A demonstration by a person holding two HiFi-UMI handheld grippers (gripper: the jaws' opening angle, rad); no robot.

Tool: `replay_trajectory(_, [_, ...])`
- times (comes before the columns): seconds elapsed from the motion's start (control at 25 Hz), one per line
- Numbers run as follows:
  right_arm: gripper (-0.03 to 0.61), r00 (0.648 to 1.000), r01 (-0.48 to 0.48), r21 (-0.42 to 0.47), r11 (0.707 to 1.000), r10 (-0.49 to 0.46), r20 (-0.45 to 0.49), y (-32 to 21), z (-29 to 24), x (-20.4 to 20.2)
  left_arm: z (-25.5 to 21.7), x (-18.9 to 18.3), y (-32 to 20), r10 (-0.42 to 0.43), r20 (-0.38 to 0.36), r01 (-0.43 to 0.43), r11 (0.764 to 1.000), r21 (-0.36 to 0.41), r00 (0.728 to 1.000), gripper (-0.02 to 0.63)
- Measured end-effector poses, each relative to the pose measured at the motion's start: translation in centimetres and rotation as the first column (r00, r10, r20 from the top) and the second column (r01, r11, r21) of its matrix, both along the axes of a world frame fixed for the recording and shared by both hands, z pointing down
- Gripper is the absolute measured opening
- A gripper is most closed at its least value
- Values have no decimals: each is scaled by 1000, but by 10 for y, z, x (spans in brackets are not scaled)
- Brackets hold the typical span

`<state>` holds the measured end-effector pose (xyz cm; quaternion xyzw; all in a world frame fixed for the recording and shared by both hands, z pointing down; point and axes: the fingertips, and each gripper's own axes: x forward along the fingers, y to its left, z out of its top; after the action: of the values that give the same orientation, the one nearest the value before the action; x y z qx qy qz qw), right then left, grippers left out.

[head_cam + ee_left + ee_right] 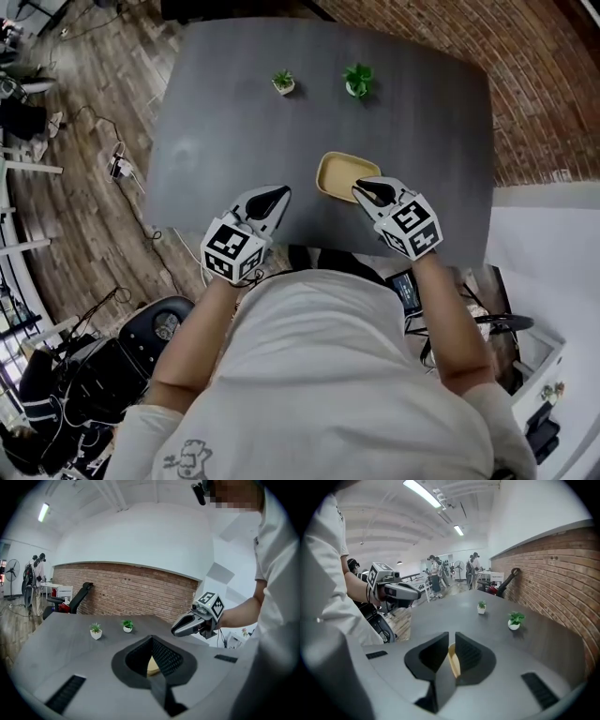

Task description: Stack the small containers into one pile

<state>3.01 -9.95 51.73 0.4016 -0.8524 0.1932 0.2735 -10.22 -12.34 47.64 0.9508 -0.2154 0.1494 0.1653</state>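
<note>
Two grippers hang over the near part of the grey table [234, 94]: the left gripper [278, 195] has its jaws pressed together and empty, while the right gripper [361, 190] shows a narrow gap with nothing pinched. One tan container [337, 169] rests on the table, its near right edge under the right gripper's tips. Two small potted plants [283, 82] stand well beyond it.

Head view: your right gripper [372, 192] covers the near right corner of the tan container [339, 173]. One piece or several nested, can't tell. Both gripper views show only a tan sliver of it between the fingers [433, 654]. Your torso [328, 375] hides the near edge of the worktop [234, 112].
</note>
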Motion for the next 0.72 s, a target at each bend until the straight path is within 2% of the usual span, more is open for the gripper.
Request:
replay_trajectory(0.36, [32,993,-116,121,986,112,37,40,-45,-10,-28,-5,29,52,-50,-50,998,43,997,11])
replay_trajectory(0.56, [23,989,-147,152,977,142,43,57,-59,-10,-45,-8,36,61,-83,-56,996,64,995,11])
replay_trajectory(0.72, [8,989,-149,185,971,141,53,77,-71,6,-56,4,56,56,-90,-48,995,88,994,11])
